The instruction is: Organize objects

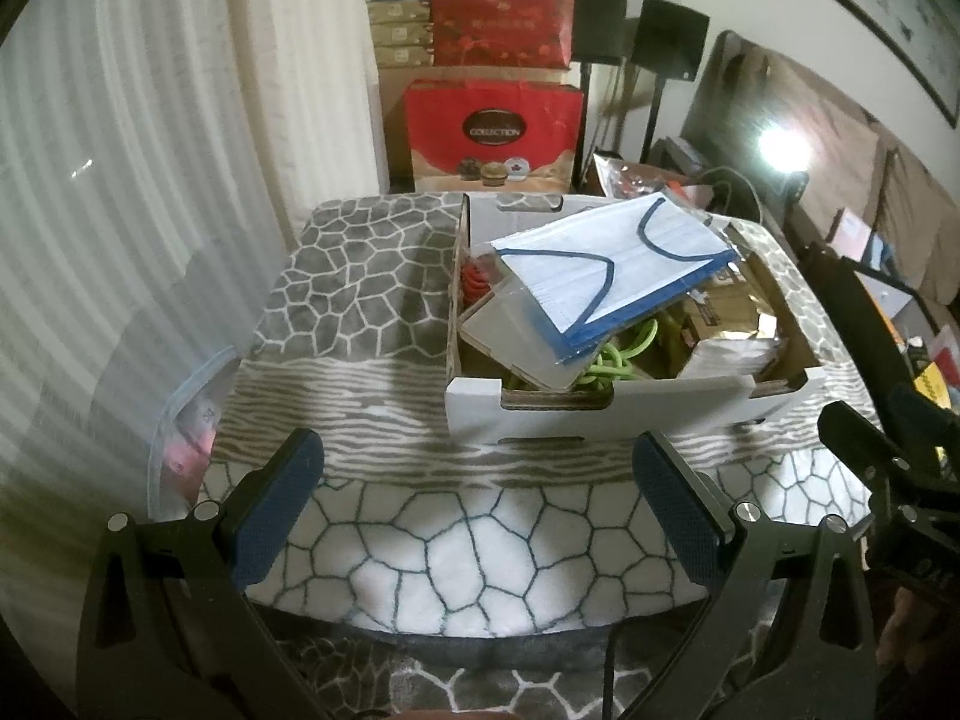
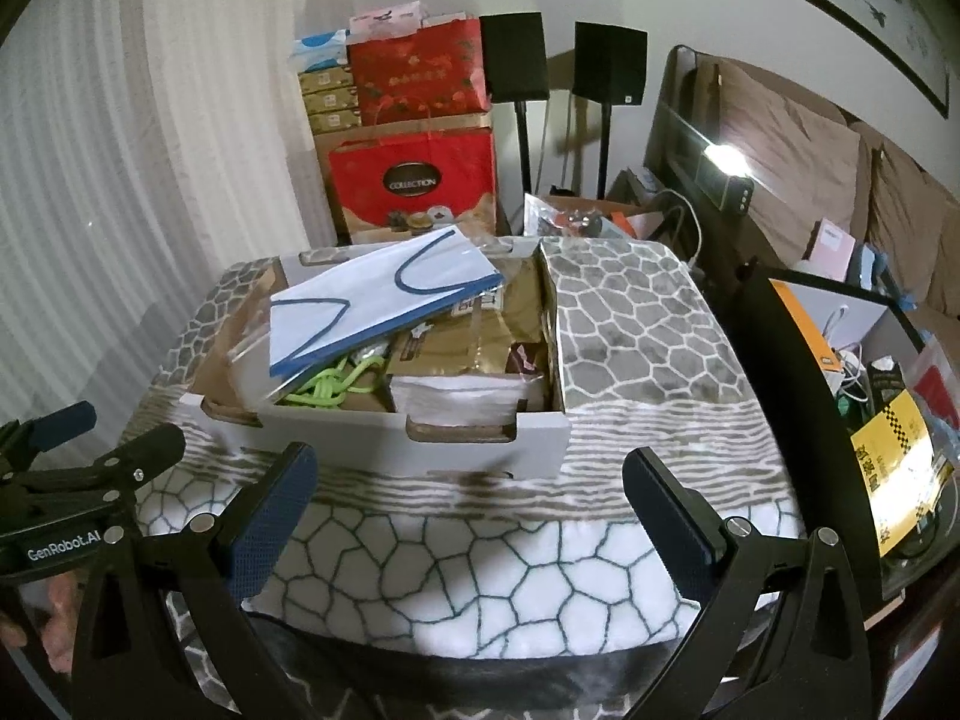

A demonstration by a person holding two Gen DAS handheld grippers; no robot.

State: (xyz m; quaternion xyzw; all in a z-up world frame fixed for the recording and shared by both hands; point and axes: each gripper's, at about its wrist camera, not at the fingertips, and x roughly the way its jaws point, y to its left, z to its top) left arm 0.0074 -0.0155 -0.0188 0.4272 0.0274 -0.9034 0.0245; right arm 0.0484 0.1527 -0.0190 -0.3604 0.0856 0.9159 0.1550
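Both grippers hover low in the frame with jaws wide and empty, the left gripper [image 1: 478,483] and right gripper [image 2: 469,495] short of the cardboard box [image 1: 600,414] at centre on the blanket-covered worktop [image 1: 360,300]. A bagged pack of face masks [image 1: 606,264] lies tilted across the box's heaped contents (apparently too full for it to settle flat).

The left hand-held gripper [image 1: 480,468] has its jaws spread wide apart, with nothing between its blue-padded fingers [image 1: 282,504]. The right hand-held gripper [image 2: 468,480] is likewise spread wide, gripping nothing. Both point forward, level, side by side; each shows at the edge of the other's view. A bit of the person's left hand [image 2: 57,630] shows behind the left tool.
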